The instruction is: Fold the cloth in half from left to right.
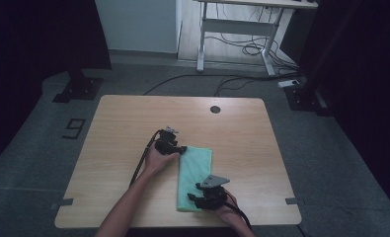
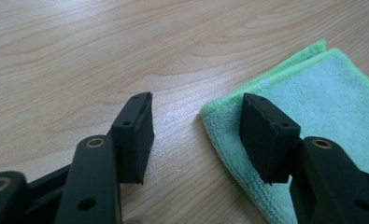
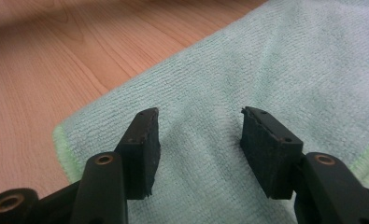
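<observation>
A light wooden rectangular table [image 1: 133, 123] is carrying 1 folded mint-green microfibre cloth [image 1: 195, 175]. The cloth is lying near the middle of the table, slightly toward the near edge, as a long rectangle running from far to near.

The left gripper [image 1: 181, 149] is sitting at the far left corner of the cloth, with the person's left hand [image 1: 158, 159] gripping it from behind. In the left gripper view its 2 black fingers [image 2: 134, 135] are standing well apart and holding nothing. 1 finger is hanging over bare wood, and the other is hanging over the cloth [image 2: 322, 98] just inside its stitched edge, so the corner of the cloth is lying between them. No pad is pressing on the fabric.

The right gripper [image 1: 192, 200] is sitting at the near end of the cloth, close to the near edge of the table, with a grey three-cornered plate [image 1: 214, 181] on top. In the right gripper view its 2 fingers [image 3: 142, 149] are also standing apart, moderately wide, both hanging over the cloth [image 3: 275, 60] surface with nothing clamped between them. Whether the fingertips are touching the fabric, I cannot tell.

A black cable [image 1: 140, 165] is trailing from the left gripper toward the near edge of the table. On the grey floor [image 1: 34, 148] to the left, a dark figure 9 [image 1: 74, 128] is marked.
</observation>
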A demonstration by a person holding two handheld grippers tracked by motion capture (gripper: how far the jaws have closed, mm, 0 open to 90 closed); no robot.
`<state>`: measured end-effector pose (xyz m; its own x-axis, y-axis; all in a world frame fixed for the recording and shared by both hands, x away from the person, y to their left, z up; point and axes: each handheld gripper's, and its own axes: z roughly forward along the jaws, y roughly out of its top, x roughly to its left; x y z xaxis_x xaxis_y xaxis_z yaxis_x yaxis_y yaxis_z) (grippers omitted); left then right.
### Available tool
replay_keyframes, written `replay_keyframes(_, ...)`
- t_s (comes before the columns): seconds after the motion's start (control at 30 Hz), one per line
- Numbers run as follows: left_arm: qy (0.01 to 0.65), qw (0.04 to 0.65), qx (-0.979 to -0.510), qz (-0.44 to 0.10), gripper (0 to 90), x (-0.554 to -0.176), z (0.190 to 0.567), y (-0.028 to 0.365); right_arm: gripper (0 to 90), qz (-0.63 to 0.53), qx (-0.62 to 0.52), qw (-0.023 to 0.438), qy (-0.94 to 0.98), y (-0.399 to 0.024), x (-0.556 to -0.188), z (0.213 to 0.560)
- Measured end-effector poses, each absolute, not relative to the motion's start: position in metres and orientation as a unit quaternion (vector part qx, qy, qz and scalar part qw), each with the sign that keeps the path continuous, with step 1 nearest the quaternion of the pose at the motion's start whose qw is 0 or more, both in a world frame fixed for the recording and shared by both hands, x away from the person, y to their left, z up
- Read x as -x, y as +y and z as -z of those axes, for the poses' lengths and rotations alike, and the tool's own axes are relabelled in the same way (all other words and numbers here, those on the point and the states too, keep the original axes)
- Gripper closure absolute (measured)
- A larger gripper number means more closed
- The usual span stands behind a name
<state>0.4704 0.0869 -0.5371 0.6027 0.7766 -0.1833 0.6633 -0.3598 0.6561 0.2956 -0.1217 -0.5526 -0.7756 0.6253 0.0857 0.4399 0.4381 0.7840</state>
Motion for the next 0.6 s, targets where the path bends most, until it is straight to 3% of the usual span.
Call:
replay_keyframes(0.37,0.417,0.334,-0.839,-0.107,56.9,-0.461,0.536,0.077,47.3,-0.426,-0.316,0.108,0.841,-0.122,-0.296,0.553)
replay_keyframes(0.6,0.412,0.346,-0.839,-0.088,72.0,-0.46,0.537,0.078,47.4,-0.426,-0.316,0.106,0.841,-0.122,-0.296,0.553)
